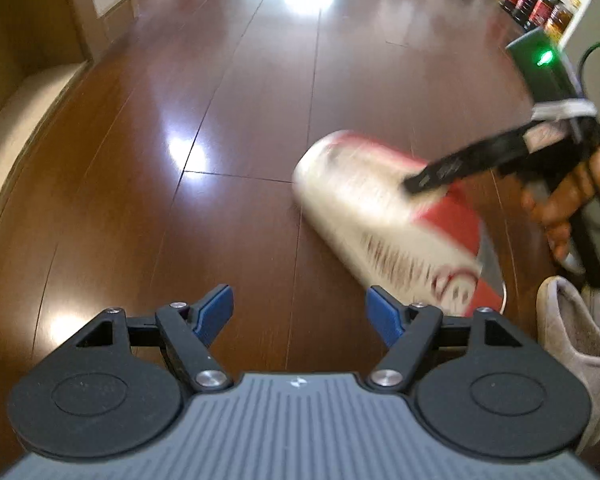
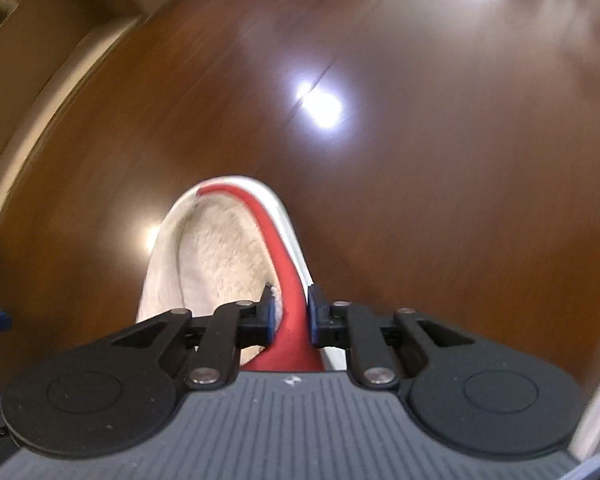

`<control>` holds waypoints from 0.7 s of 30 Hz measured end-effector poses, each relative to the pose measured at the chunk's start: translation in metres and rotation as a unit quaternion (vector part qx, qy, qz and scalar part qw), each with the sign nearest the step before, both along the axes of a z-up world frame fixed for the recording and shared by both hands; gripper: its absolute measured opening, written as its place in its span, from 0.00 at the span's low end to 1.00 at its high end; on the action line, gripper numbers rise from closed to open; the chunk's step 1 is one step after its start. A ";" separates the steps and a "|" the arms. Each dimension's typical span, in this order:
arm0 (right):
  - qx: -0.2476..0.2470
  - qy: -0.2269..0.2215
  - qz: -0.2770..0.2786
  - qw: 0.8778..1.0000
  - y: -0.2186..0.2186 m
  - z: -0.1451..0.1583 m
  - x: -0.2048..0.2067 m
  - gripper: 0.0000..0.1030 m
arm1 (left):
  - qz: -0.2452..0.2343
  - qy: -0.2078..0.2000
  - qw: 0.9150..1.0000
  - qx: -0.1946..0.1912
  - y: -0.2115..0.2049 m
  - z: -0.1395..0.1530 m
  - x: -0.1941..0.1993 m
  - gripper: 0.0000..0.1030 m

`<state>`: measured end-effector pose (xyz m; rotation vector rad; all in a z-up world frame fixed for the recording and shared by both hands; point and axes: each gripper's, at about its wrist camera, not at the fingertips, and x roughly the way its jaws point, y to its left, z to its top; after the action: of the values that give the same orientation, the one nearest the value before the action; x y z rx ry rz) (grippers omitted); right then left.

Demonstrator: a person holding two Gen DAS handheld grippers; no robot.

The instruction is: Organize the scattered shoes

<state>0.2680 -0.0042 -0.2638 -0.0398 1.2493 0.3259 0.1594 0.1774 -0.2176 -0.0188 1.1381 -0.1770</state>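
My right gripper [image 2: 292, 312] is shut on the red collar of a white and red shoe [image 2: 228, 256] and holds it off the wooden floor. In the left wrist view the same shoe [image 1: 372, 208] is blurred, tipped with its sole showing, hanging from the right gripper [image 1: 424, 182] at the right. My left gripper [image 1: 300, 316] is open and empty above the floor, to the left of the shoe. A grey slip-on shoe [image 1: 572, 340] lies at the right edge, partly cut off.
Glossy wooden floor [image 1: 220, 120] with bright reflections. A pale step or skirting [image 1: 24, 120] runs along the left. Several red-labelled jars [image 1: 540, 4] stand at the far right by a white wall. A dark device with a green light [image 1: 546, 58] sits on the right gripper.
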 end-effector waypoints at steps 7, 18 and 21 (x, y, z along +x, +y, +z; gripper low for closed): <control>-0.061 -0.057 -0.113 0.990 -0.116 0.015 0.025 0.15 | -0.028 0.015 0.999 -0.001 -0.015 -0.018 0.009 0.73; -0.006 -0.154 -0.216 0.964 -0.116 0.030 -0.075 0.99 | -0.050 0.005 0.998 0.029 -0.025 -0.013 0.006 0.73; -0.108 -0.138 -0.147 0.974 -0.074 0.003 -0.083 0.98 | -0.059 0.001 0.998 0.033 -0.034 -0.009 0.000 0.73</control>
<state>0.1853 -0.0781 -0.2612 -0.0820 0.9928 -0.0730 0.1592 0.1438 -0.2265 0.1059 1.1464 -0.2442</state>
